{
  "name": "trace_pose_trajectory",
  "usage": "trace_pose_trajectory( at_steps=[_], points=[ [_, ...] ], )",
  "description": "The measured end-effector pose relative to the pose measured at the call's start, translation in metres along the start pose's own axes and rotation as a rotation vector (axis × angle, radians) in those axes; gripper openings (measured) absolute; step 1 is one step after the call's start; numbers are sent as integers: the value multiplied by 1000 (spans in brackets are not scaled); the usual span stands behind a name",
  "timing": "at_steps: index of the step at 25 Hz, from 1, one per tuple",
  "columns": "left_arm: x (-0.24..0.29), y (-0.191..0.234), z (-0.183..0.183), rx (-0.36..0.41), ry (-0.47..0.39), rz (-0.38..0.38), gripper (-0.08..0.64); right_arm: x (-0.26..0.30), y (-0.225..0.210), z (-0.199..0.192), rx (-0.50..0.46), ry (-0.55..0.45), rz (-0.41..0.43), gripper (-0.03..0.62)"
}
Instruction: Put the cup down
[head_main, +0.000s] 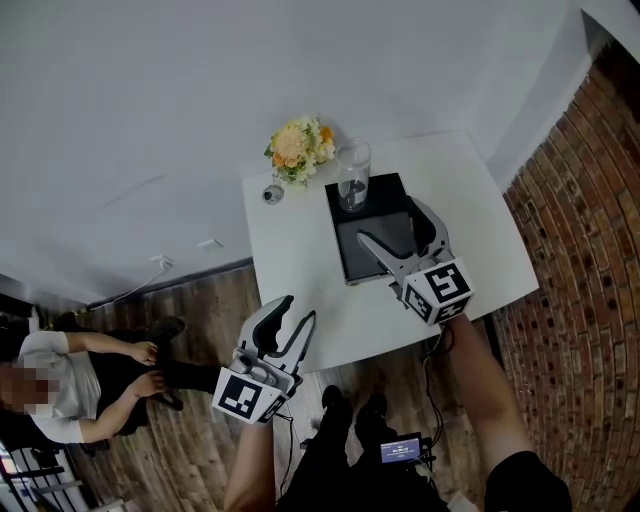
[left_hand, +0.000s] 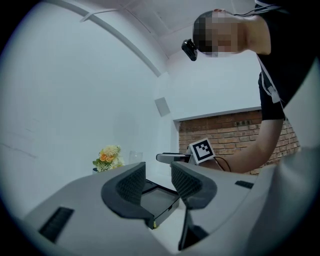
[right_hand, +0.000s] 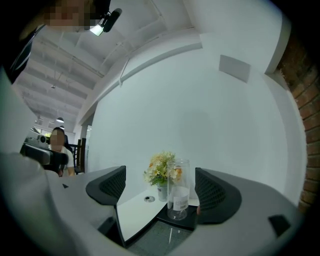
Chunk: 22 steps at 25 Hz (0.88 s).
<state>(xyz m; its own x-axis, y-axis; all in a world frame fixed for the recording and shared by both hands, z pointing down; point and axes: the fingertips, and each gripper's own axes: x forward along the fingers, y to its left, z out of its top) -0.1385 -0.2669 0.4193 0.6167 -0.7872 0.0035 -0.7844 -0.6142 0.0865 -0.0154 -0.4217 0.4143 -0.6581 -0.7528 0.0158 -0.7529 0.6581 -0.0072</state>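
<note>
From the head view, the cup (head_main: 353, 175) stands upright on the far end of a black tray (head_main: 375, 255) on the white table (head_main: 300, 270), with nothing holding it, so we judge the putting-down done. The right gripper (head_main: 392, 222) hangs over the tray's near part, short of the cup. The left gripper (head_main: 298, 310) waits off the table's near left edge, likely kept out of the way. A bunch of flowers (head_main: 298, 148) stands just left of the cup, with a small round thing (head_main: 272, 194) nearer on the table. A seated person (head_main: 60, 385) is well apart at the far left of the floor

In the left gripper view, we find its jaws a little apart and empty, looking across the tray toward the right gripper's marker cube

In the right gripper view, the jaws are spread wide with nothing gripped. The cup shows beyond them, nearer the right jaw but apart from it. The flowers crowd its left, so any pull-back is best made straight toward us
</note>
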Motion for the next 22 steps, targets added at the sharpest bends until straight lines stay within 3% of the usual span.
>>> trace_pose_trajectory(
  at_steps=[11, 22],
  points=[
    [-18, -50, 22, 23, 4, -58, 150, -92, 64, 36, -7, 34, 85, 432],
    [-36, -106, 33, 40, 12, -134, 150, -173, 113, 48, 11, 51, 73, 303]
  ],
)
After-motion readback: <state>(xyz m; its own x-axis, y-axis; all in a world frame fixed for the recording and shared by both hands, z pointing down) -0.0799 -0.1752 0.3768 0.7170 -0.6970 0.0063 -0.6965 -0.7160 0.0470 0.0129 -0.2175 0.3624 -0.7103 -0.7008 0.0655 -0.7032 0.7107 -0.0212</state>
